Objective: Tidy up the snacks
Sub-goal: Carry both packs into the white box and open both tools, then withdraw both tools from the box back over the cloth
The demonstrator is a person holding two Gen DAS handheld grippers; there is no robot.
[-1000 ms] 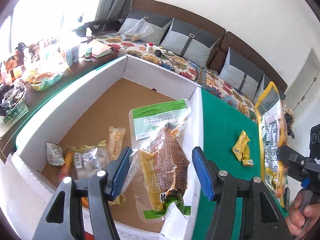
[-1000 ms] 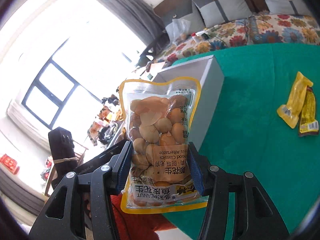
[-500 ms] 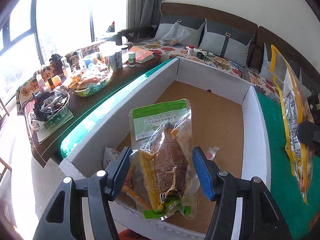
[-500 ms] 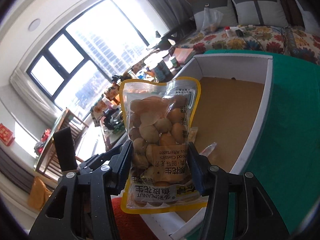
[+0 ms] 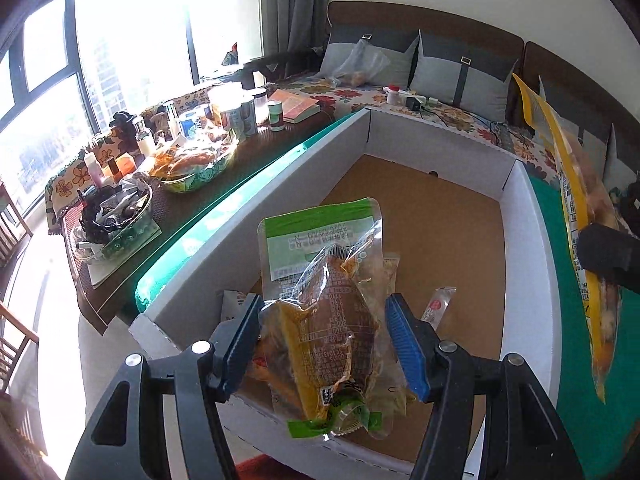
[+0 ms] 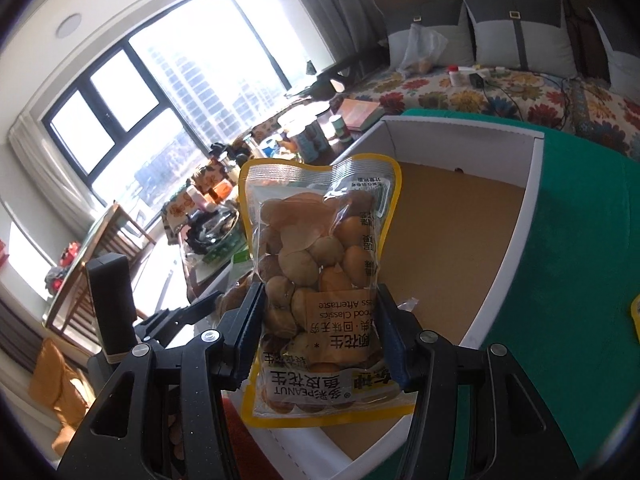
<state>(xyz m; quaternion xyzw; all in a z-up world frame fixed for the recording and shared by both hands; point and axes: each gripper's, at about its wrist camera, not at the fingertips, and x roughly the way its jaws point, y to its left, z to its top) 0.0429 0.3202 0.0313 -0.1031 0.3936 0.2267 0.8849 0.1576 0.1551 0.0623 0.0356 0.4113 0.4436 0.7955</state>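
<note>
My left gripper [image 5: 322,340] is shut on a clear green-topped snack pouch [image 5: 324,304] with brown food inside, held above the near end of a white cardboard box [image 5: 532,240] with a brown floor. My right gripper [image 6: 320,336] is shut on a yellow-edged bag of peanuts [image 6: 320,280], held upright over the box's near corner [image 6: 520,208]. The peanut bag shows edge-on at the right of the left wrist view [image 5: 580,216]. Small snack packets [image 5: 438,304] lie on the box floor, partly hidden by the pouch.
The box sits on a green tablecloth [image 6: 580,260]. A yellow packet [image 6: 635,316] lies on it at the right. A cluttered side table [image 5: 180,160] with bowls and bottles stands left of the box. A sofa with grey cushions [image 5: 440,80] is behind.
Both grippers have swung left and back toward the box's near end, carrying their bags. The view now looks down the length of the box. Both grips are unchanged.
</note>
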